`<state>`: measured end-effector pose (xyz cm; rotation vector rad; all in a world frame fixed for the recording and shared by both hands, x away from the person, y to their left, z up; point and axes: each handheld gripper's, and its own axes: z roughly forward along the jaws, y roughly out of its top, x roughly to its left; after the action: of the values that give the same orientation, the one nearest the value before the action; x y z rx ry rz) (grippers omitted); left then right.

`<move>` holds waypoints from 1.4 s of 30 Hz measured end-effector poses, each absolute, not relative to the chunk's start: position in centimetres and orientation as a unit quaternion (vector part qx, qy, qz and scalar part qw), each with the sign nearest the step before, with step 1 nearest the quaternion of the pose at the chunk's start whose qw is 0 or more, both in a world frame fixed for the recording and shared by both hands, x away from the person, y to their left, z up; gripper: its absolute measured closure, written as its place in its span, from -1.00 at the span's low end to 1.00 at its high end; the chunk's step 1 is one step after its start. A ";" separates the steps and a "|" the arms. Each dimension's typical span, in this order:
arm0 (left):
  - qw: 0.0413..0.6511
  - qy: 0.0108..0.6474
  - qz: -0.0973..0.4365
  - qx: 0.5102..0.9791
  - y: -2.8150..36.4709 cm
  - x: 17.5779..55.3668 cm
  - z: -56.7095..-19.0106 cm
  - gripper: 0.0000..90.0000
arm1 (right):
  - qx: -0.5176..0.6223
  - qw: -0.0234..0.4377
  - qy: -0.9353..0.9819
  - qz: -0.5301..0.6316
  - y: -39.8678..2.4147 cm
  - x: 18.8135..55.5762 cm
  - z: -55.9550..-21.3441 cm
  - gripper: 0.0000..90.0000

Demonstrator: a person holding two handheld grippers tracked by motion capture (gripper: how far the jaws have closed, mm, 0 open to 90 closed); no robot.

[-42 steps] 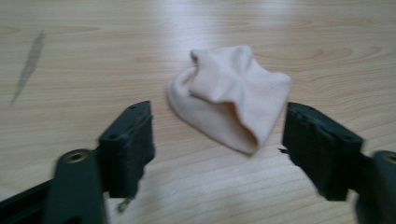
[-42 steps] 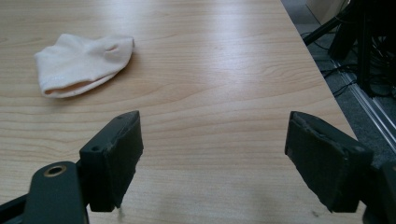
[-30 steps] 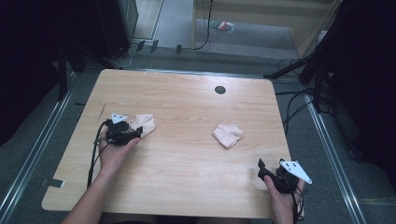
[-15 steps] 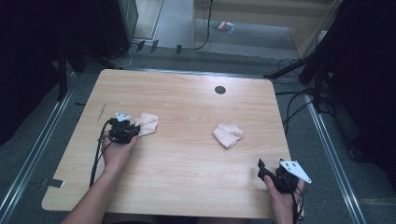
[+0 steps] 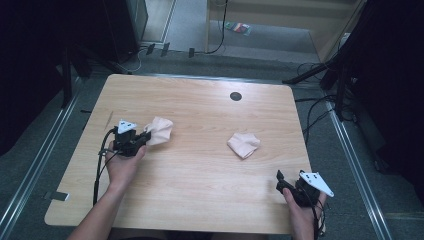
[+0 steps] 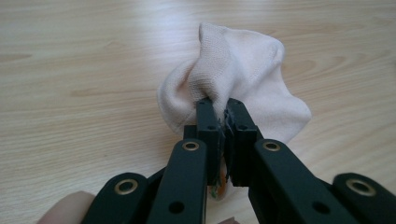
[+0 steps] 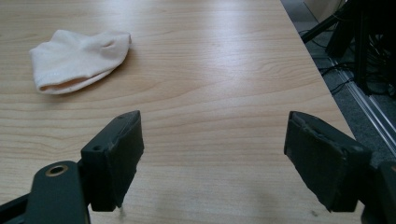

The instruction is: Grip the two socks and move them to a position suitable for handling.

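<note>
Pink sock [image 6: 243, 70] pinched in left claw [image 6: 223, 112], second sock [image 5: 243, 144] lying well apart on wooden table [image 5: 200, 180], right claw [image 7: 212, 158] wide open, empty.

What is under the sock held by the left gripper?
The left gripper pinches a fold of the pink sock, lifting that part. Bare wooden table surrounds it. Where the sock's lower edge meets the table is covered, so anything beneath cannot be seen.
</note>
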<state>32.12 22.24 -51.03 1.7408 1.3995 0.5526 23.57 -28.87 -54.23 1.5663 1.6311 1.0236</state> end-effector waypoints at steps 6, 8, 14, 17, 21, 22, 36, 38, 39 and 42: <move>0.441 0.516 0.203 0.706 21.0 29.7 -49.8 0.92 | 0.595 0.323 0.619 0.398 -28.7 23.5 -54.1 -0.56; 0.447 0.504 0.198 0.712 20.5 28.8 -49.6 0.92 | 0.594 0.321 0.618 0.402 -28.6 23.4 -54.0 -0.56; 0.466 0.475 0.182 0.724 19.2 26.3 -49.5 0.92 | 0.590 0.317 0.618 0.411 -28.3 23.3 -53.9 -0.56; 0.478 0.459 0.173 0.729 18.5 25.0 -49.6 0.92 | 0.590 0.316 0.619 0.411 -28.1 23.2 -53.8 -0.56; 0.484 0.443 0.161 0.738 17.7 23.8 -49.9 0.92 | 0.587 0.318 0.621 0.411 -27.9 23.2 -53.8 -0.55; 0.484 0.443 0.161 0.738 17.7 23.8 -49.9 0.92 | 0.586 0.318 0.621 0.411 -27.9 23.2 -53.8 -0.55; 0.480 0.348 0.082 0.801 14.9 21.7 -54.2 0.87 | 0.563 0.300 0.636 0.434 -25.8 22.4 -53.2 -0.51; 0.479 0.361 0.088 0.795 14.9 21.9 -54.8 0.48 | 0.558 0.298 0.640 0.435 -25.3 22.3 -53.1 -0.51; 0.482 0.371 0.090 0.789 15.0 21.9 -55.0 0.48 | 0.558 0.298 0.640 0.435 -25.3 22.3 -53.1 -0.51; 0.500 0.375 0.090 0.776 15.7 22.1 -54.6 -0.03 | 0.548 0.293 0.645 0.444 -24.2 22.0 -52.8 -0.48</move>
<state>22.14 15.74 -54.60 1.8761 0.9064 0.2169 22.00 -24.22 -52.77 1.4602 1.7190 1.1818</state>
